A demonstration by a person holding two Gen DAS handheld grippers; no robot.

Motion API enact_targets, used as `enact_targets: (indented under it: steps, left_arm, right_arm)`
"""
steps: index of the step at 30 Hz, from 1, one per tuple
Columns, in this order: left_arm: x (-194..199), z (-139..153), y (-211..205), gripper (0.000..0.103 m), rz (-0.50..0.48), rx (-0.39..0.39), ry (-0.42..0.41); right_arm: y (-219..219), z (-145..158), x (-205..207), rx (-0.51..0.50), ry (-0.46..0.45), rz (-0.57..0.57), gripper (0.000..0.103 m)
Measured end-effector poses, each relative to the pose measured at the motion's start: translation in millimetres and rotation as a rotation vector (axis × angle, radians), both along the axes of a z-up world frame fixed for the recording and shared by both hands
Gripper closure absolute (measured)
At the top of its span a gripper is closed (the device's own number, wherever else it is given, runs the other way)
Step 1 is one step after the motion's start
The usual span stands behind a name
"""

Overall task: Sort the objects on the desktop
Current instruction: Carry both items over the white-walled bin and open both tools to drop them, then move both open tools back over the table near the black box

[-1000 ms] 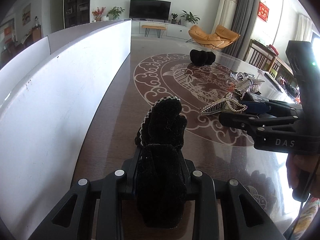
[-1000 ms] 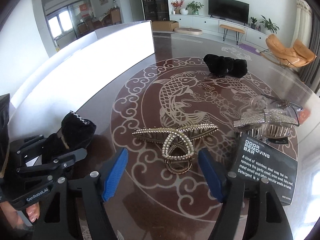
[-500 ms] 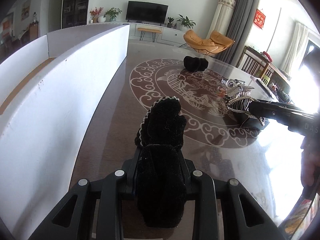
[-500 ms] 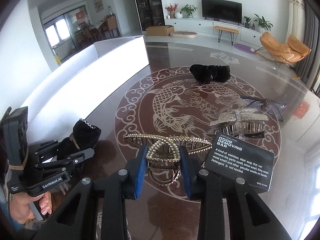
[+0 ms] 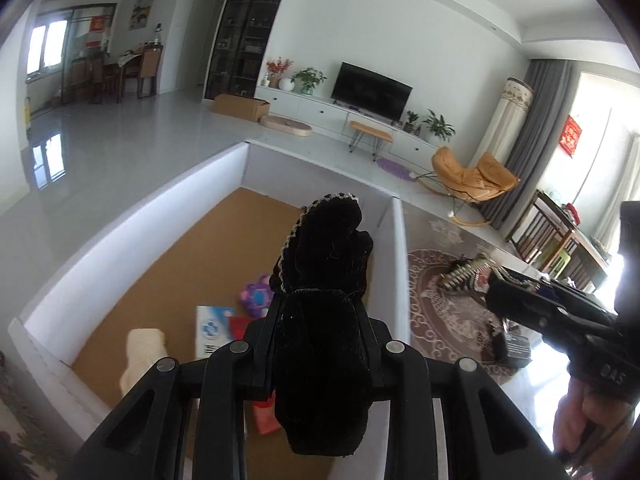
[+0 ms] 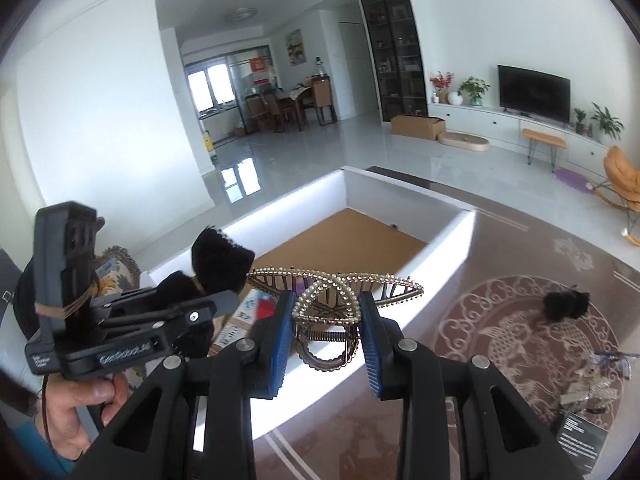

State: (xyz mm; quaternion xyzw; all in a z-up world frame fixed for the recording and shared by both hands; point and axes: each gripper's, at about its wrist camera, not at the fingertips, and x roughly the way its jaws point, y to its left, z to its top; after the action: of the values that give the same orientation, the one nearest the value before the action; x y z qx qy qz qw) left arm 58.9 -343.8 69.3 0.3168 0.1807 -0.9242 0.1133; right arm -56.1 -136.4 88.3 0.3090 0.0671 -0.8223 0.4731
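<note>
A black velvet hair bow [image 5: 324,280] with a beaded edge is clamped in my shut left gripper [image 5: 320,344]. It hangs over the open white box [image 5: 396,248], above the brown floor. My right gripper [image 6: 326,336] is shut on a pearl-studded hair claw [image 6: 332,284], its blue pads [image 6: 280,340] pressing the hinge. It holds the claw above the box's near wall [image 6: 440,240]. In the right wrist view the left gripper [image 6: 224,300] and the bow [image 6: 220,256] show at left. In the left wrist view the right gripper [image 5: 496,292] and the claw [image 5: 464,276] are at right.
Inside the box lie a purple item [image 5: 256,294], a white-and-blue card [image 5: 212,328], a red packet [image 5: 240,326] and a cream fluffy piece [image 5: 144,352]. On the patterned table sit a black scrunchie [image 6: 566,304], a silver claw [image 6: 592,392], glasses [image 6: 612,356] and a black carton [image 6: 580,436].
The right gripper closed on the pearl claw and lifted it off the table. Both grippers rose and swung left, from the table to above the white box.
</note>
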Motion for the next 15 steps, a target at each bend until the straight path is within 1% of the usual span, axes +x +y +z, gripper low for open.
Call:
enact_targets:
  steps: [2,4,7,8,10,11,12,13,14,15]
  left_arm:
    - [-1,-12,-34,0.074,0.054,-0.008,-0.064]
    - [-6,-28,-56,0.074,0.068,-0.014,-0.143]
    - [-12,-54,-75,0.071,0.111,-0.006,-0.254]
    - [-14,-62,-77,0.068,0.124,0.003,-0.279]
    - [-13,-71,-80,0.055,0.135,0.025,-0.291]
    - [-11,-72,-78,0.041,0.144,0.028,-0.282]
    - [-9,-71,-74,0.037,0.140,0.020,-0.261]
    - [-8,-70,-69,0.034,0.143,0.004,-0.255]
    - [-9,-68,-63,0.030,0.147,-0.011,-0.253]
    - [-13,-64,-56,0.030,0.141,-0.020,-0.244]
  right_arm:
    - [-37,-8,17,0.020,-0.017,0.082,0.071]
    - [-69,-26,29,0.065,-0.050,0.145,0.071]
    - [-105,-60,39,0.179,-0.092,0.206,0.071]
    - [-112,-70,39,0.213,-0.114,0.218,0.070]
    - [-116,-85,34,0.251,-0.170,0.214,0.067]
    - [-113,-88,32,0.249,-0.189,0.206,0.064]
    - [-108,-87,31,0.231,-0.195,0.199,0.053]
    - [-101,-83,30,0.206,-0.188,0.190,0.039]
    - [-91,-78,29,0.183,-0.171,0.174,0.033]
    - [-82,-72,29,0.158,-0.145,0.151,0.026]
